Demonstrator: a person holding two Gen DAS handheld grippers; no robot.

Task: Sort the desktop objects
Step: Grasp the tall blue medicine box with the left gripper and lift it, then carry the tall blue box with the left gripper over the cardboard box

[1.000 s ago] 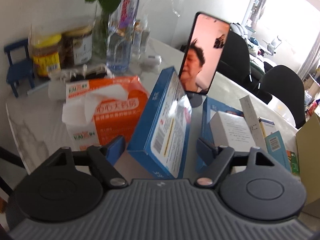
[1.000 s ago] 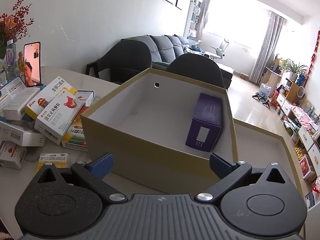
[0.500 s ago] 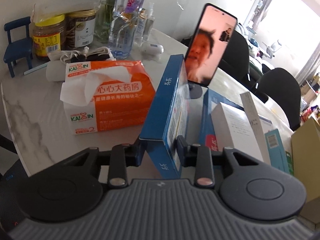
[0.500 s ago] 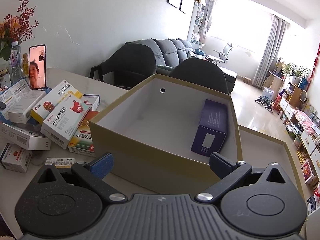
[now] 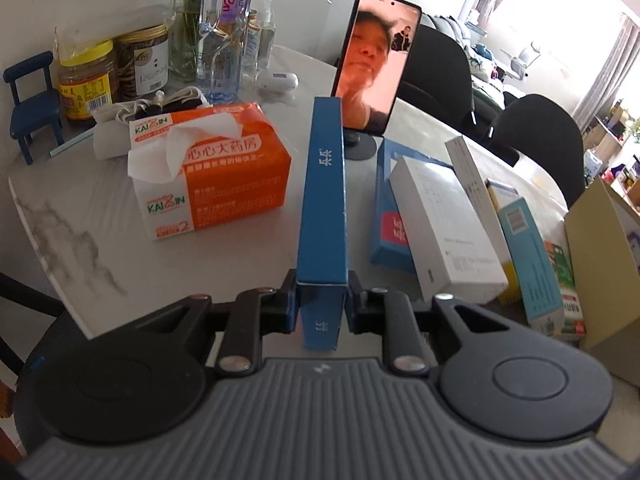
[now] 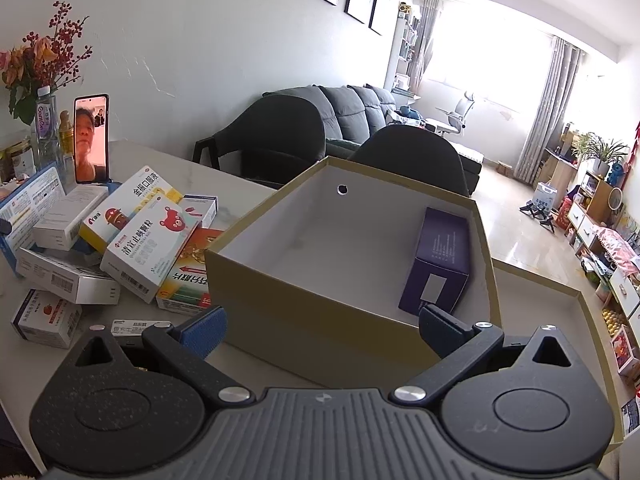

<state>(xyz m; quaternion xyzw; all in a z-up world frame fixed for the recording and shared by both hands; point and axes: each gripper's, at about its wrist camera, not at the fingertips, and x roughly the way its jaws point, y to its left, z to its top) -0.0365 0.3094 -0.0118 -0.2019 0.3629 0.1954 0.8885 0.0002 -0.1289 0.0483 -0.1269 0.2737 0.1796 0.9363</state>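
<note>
My left gripper is shut on the near end of a thin blue box, which stands on edge and points away over the white marble table. To its right lie more medicine boxes, a white one on top. In the right wrist view, my right gripper stands open with nothing between its fingers, just in front of a tan cardboard box. A dark purple box lies inside it at the right. Several medicine boxes are piled left of it; the held blue box shows at the far left.
An orange tissue box sits left of the held box. A phone on a stand is upright behind it, with jars, bottles and a vase further back. The tan box's lid lies to its right. Dark chairs ring the table.
My left gripper closed from wide open onto the blue box and the box turned edge-on and straight. The right gripper stayed open, its view shifting slightly.
</note>
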